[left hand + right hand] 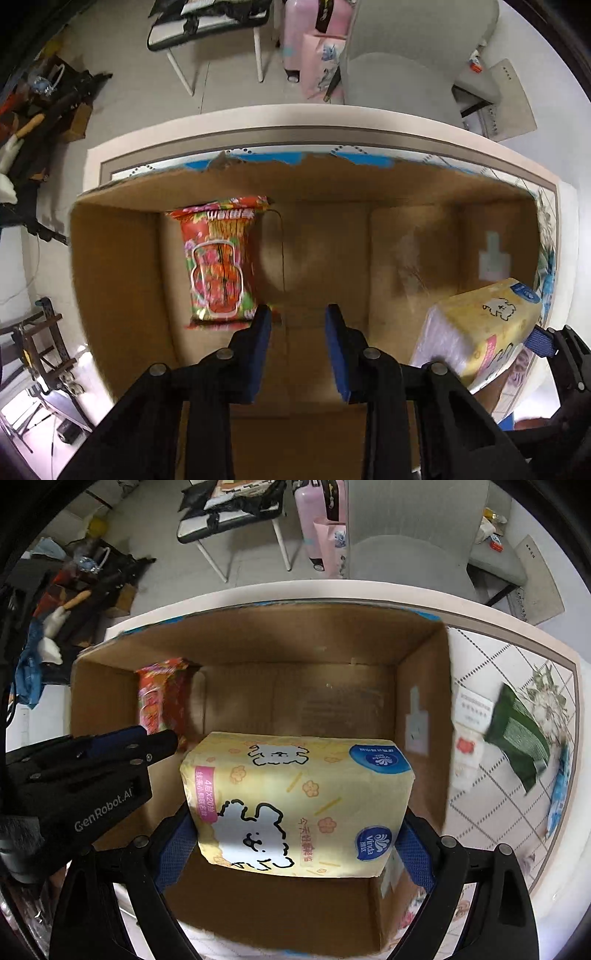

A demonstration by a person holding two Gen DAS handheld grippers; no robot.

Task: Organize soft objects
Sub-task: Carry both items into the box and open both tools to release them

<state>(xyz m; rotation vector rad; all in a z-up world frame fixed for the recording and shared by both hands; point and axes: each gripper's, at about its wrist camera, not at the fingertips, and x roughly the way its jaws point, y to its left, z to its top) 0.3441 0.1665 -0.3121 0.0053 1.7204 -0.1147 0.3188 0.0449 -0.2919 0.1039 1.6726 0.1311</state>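
Because the tissue pack is soft and wide, it is pinched across its sides by the right tongs and carried above the open box on the desk. The left tongs are narrowed on nothing over the box floor, beside the red pack already laid inside.

A lived-in home room: beyond the fingers, past the white table with its floral cloth, stand a pink suitcase, a grey upholstered chair and a white-legged chair heaped with clothes, with bags and clutter on the tiled floor.
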